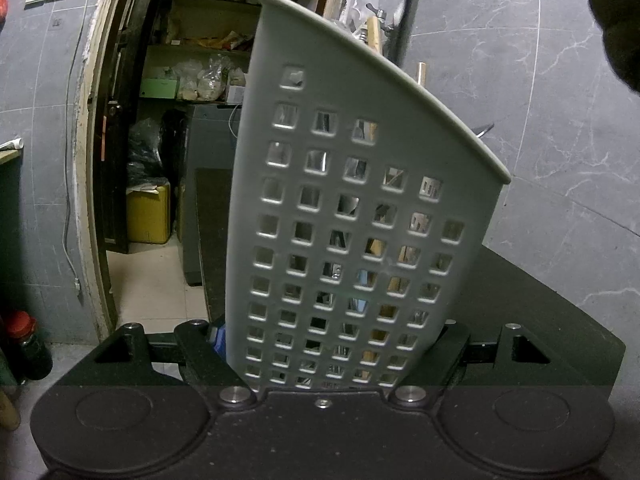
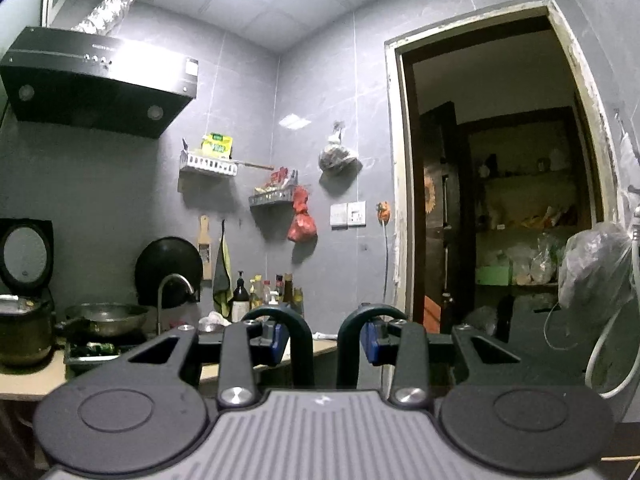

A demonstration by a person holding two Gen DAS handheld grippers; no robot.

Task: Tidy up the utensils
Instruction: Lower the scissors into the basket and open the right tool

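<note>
A grey plastic utensil holder (image 1: 360,140) with square holes fills the left wrist view, tilted to the left. My left gripper (image 1: 332,344) is shut on its lower part, one finger against each side. Wooden handle tips (image 1: 374,32) and metal utensils rise behind its rim, and more show through the holes. In the right wrist view my right gripper (image 2: 325,328) points level at the kitchen wall. It is open, with a narrow gap and nothing between its curved fingers (image 2: 296,332).
A dark table top (image 1: 540,300) lies under the holder, with an open doorway (image 1: 160,160) to a storeroom behind it. The right view shows a range hood (image 2: 92,80), a wok (image 2: 106,316), a faucet (image 2: 172,288), bottles (image 2: 264,292) and a hanging plastic bag (image 2: 596,268).
</note>
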